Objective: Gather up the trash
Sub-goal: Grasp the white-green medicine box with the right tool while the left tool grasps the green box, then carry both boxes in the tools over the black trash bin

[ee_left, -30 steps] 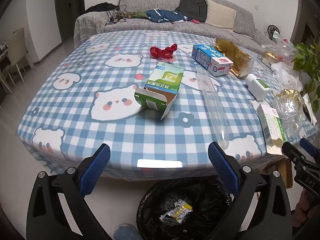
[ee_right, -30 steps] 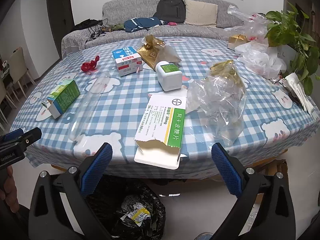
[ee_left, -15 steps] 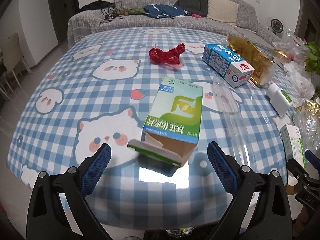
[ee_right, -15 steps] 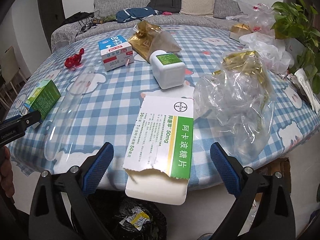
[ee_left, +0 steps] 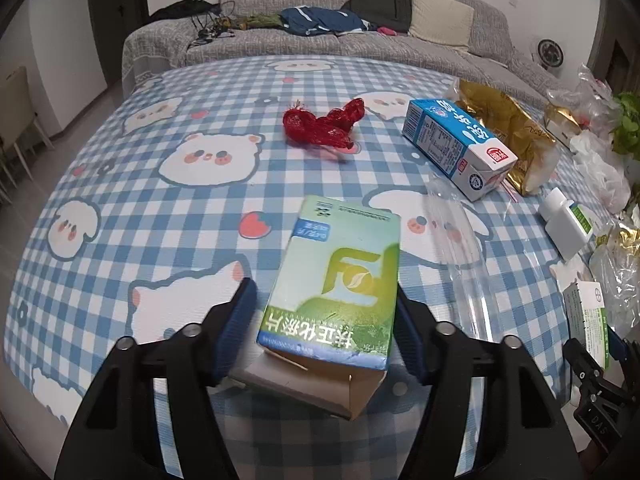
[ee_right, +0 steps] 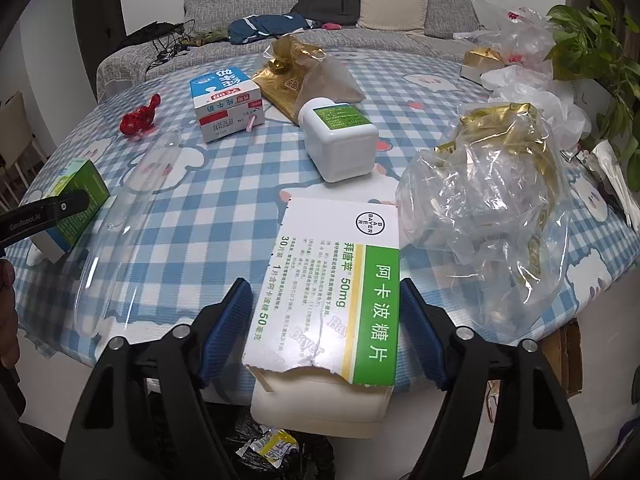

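Left gripper [ee_left: 326,322]: jaws just closing around one green box [ee_left: 334,280], left pad apart.
Right gripper [ee_right: 324,328]: closing around one white box [ee_right: 332,288], left gap.
Worktop [ee_left: 168,216]: milk carton [ee_left: 456,146] at 1 o'clock.

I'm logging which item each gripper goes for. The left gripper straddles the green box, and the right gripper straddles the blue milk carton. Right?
Not quite. The right wrist view shows the right gripper straddling the white-and-green medicine box; the blue milk carton lies farther back. The left gripper does straddle the green box.

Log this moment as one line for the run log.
task collect trash | left gripper jaws just closing around green box, not clamped | right gripper jaws just closing around white medicine box, not clamped
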Tool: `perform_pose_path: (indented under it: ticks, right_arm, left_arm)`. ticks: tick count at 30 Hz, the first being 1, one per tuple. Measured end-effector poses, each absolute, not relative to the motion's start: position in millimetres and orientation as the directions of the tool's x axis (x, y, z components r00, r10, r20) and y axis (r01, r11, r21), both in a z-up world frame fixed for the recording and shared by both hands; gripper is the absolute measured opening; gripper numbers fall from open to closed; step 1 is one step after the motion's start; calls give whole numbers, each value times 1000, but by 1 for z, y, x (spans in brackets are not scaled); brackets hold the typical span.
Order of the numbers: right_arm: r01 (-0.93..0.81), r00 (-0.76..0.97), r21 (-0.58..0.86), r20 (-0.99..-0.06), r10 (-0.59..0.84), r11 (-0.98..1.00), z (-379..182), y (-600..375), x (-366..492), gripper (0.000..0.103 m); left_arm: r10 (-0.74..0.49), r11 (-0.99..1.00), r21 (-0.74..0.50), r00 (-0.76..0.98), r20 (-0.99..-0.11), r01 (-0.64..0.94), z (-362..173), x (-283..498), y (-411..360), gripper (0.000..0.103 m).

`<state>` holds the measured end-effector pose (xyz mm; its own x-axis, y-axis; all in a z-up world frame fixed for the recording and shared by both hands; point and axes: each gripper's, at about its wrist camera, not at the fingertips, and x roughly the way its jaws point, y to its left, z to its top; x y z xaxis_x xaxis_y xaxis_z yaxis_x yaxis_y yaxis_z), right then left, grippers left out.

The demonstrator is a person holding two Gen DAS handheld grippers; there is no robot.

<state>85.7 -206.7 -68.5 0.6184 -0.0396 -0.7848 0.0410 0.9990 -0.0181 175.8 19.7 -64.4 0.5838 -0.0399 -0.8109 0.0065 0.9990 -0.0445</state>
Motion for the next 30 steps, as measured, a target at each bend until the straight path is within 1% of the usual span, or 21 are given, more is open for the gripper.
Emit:
perform_pose_path:
  ticks: [1,2,9,19,30]
  right_arm:
    - [42,619,-18,-784,-40,999,-68,-207,85,61]
    - [45,619,-13,-784,-38,999,-68,-208,85,60]
    - [51,623,-16,-781,-44,999,-67,-209,83,59]
    - [13,647,-24,-762,-26,1000,-63,-202,74,59]
    - [-18,659,-13,-753,2,1000,-54,-199,60,59]
  left_arm:
    - [-34,999,-41,580,-814,2,-66,176,19,50]
    - [-32,999,-40,582,-813,-2,-66,177,19,49]
    - [-25,998,-50,596,-802,-25,-65,173,23,48]
    - [-59,996,-85,630,-775,-12,-55,155,28,48]
    - [-29,998,-53,641,-767,-18,-48,126,26,48]
